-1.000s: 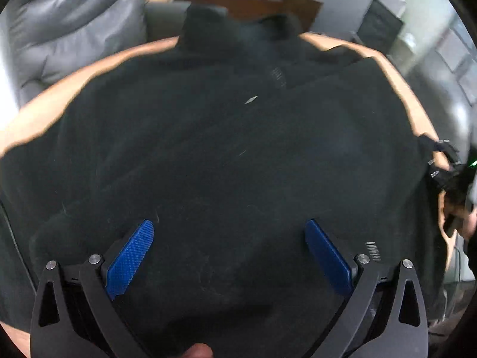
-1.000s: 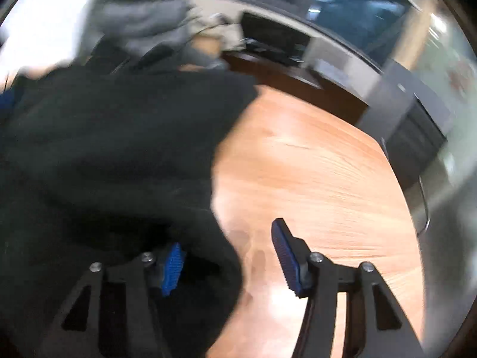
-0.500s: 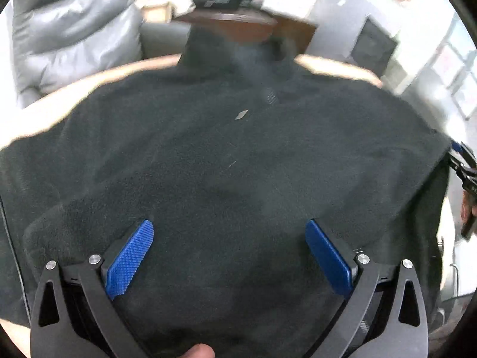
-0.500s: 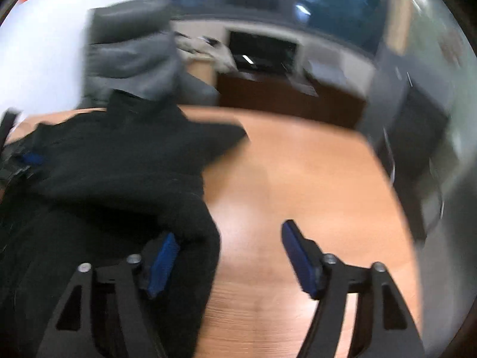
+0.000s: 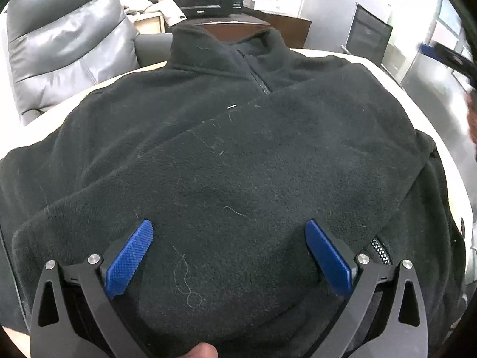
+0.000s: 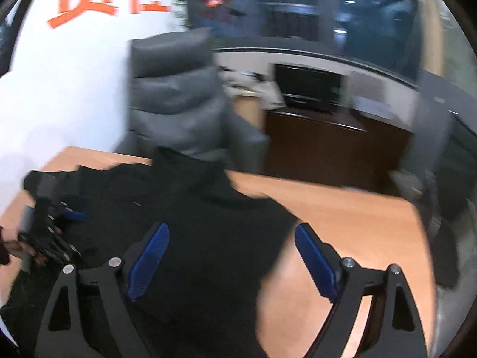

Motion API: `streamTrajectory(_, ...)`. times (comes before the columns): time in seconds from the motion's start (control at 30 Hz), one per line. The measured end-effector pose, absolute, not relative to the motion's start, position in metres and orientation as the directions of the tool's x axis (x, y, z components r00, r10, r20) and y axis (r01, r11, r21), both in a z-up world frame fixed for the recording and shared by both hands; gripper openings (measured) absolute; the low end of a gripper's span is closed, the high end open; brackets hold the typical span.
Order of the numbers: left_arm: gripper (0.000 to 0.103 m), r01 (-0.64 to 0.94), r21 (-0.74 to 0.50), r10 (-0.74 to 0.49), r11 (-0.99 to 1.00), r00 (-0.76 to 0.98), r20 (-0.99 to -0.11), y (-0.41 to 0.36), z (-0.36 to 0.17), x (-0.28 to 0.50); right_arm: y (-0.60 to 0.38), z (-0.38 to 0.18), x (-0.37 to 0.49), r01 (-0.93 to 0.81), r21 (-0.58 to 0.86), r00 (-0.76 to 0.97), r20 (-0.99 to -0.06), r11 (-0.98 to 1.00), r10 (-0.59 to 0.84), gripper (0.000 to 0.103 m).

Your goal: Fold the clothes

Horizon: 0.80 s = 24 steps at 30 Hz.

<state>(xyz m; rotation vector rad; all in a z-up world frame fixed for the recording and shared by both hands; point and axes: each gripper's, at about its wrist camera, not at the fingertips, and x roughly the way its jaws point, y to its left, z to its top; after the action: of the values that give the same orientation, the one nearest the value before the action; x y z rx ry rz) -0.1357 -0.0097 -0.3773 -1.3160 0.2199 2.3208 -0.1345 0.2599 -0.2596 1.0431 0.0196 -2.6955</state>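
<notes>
Left wrist view: black fleece pullover (image 5: 238, 161) lies spread on the wooden tabletop (image 5: 384, 71), collar at the far side toward the grey armchair (image 5: 65, 47). One sleeve is already laid diagonally across the chest, its cuff end near the pullover's left hem. Left tongs (image 5: 229, 259) gape wide just above the pullover's near part; nothing pinched between the blue pads. Right wrist view (blurred): right tongs (image 6: 231, 262) have just been opening and now stand wide, clear of the pullover's right edge, with no cloth caught between the pads. The left tongs show at the pullover's far left side. Judgement: first sleeve fold done; body is unfolded at full length. Left to do: tuck the other side in, then fold hem toward collar.
</notes>
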Motion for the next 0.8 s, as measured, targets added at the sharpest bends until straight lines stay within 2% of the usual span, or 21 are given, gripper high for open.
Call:
streamTrajectory(0.1, 0.103, -0.457, -0.067, 0.299, -0.887, -0.457, -0.837, -0.004, -0.38, -0.136, 0.249, -0.318, -0.195, 0.211, 0.108, -0.613, -0.759, -0.971, -0.218, 0.088)
streamTrajectory(0.13, 0.103, -0.453, -0.064, 0.297, -0.889, -0.466, -0.833, -0.002, -0.383, -0.138, 0.251, -0.337, -0.209, 0.186, 0.103, -0.59, -0.783, -0.977, -0.195, 0.084)
streamTrajectory(0.17, 0.103, -0.447, -0.061, 0.295, -0.892, -0.474, -0.83, 0.0, -0.386, -0.14, 0.255, -0.353, -0.219, 0.152, 0.088, -0.577, -0.801, -0.984, -0.161, 0.08)
streamTrajectory(0.23, 0.103, -0.422, -0.061, 0.285, -0.904, -0.49, -0.824, 0.0, -0.385, -0.14, 0.262, -0.377, -0.236, 0.102, 0.054, -0.567, -0.818, -0.993, -0.102, 0.079)
streamTrajectory(0.43, 0.103, -0.295, -0.053, 0.213, -0.954, -0.542, -0.813, 0.0, -0.382, -0.139, 0.269, -0.365, -0.238, 0.04, -0.045, -0.605, -0.796, -0.998, 0.011, 0.079)
streamTrajectory(0.5, 0.103, -0.255, -0.055, 0.192, -0.965, -0.552, -0.812, -0.002, -0.383, -0.138, 0.261, -0.349, -0.207, 0.09, -0.007, -0.636, -0.77, -0.996, -0.052, 0.079)
streamTrajectory(0.57, 0.103, -0.244, -0.06, 0.189, -0.968, -0.548, -0.815, -0.004, -0.386, -0.139, 0.251, -0.339, -0.176, 0.155, 0.032, -0.654, -0.745, -0.987, -0.127, 0.087)
streamTrajectory(0.6, 0.103, -0.246, -0.057, 0.186, -0.968, -0.545, -0.818, -0.003, -0.388, -0.14, 0.244, -0.346, -0.168, 0.184, 0.02, -0.633, -0.762, -0.983, -0.134, 0.088)
streamTrajectory(0.67, 0.103, -0.25, -0.037, 0.172, -0.968, -0.543, -0.822, 0.001, -0.388, -0.14, 0.234, -0.371, -0.159, 0.221, -0.018, -0.563, -0.819, -0.975, -0.112, 0.087)
streamTrajectory(0.73, 0.103, -0.246, -0.029, 0.164, -0.969, -0.546, -0.821, 0.001, -0.386, -0.138, 0.233, -0.372, -0.15, 0.219, -0.043, -0.583, -0.807, -0.975, -0.096, 0.086)
streamTrajectory(0.8, 0.103, -0.206, -0.021, 0.138, -0.978, -0.575, -0.807, -0.009, -0.377, -0.131, 0.228, -0.355, -0.145, 0.223, -0.034, -0.613, -0.782, -0.974, -0.113, 0.081)
